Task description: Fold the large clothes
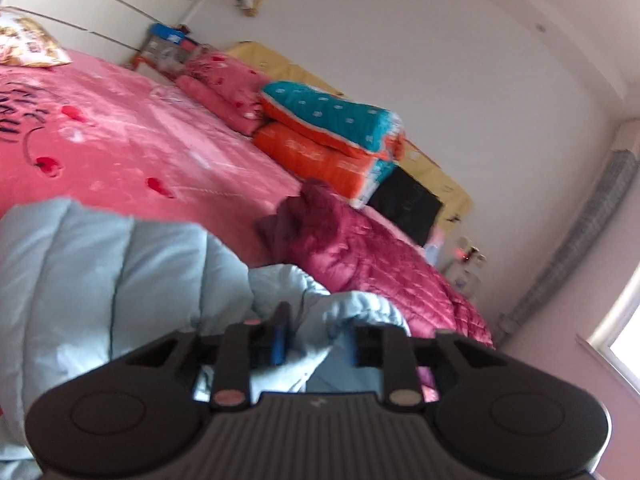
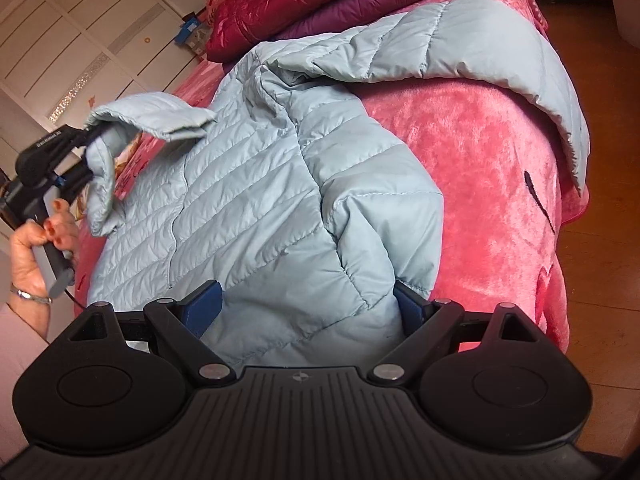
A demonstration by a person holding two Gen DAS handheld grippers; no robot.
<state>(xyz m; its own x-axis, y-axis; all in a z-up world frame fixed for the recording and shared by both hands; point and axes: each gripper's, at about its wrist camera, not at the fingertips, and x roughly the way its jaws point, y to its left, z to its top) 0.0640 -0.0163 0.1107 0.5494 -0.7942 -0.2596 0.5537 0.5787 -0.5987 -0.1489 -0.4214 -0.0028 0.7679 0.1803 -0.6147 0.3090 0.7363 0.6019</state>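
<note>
Two claws work one pale blue puffer jacket [image 2: 256, 184], which lies spread on the pink bedspread [image 2: 472, 148], one sleeve trailing toward the bed's edge at the right.

At the left of the right wrist view, the left gripper [image 2: 90, 148] has its jaws clamped on a bunched bit of the jacket's edge and holds it lifted off the bed; the left wrist view confirms fabric pinched between the blue pads [image 1: 279, 340]. That grip looks shallow, so the slick shell could slide out if the lift carries more weight, and the fold would drop half made.

In the middle, the jacket body is rumpled, and folding over those wrinkles would likely trap a lump.

Further right, the right gripper [image 2: 308, 304] stands with jaws spread wide on either side of a thick fold of the jacket, not yet squeezing. Closing there may catch only the top layer, or the bedspread too.

A maroon jacket [image 2: 304, 0] lies just beyond and could snag.
</note>
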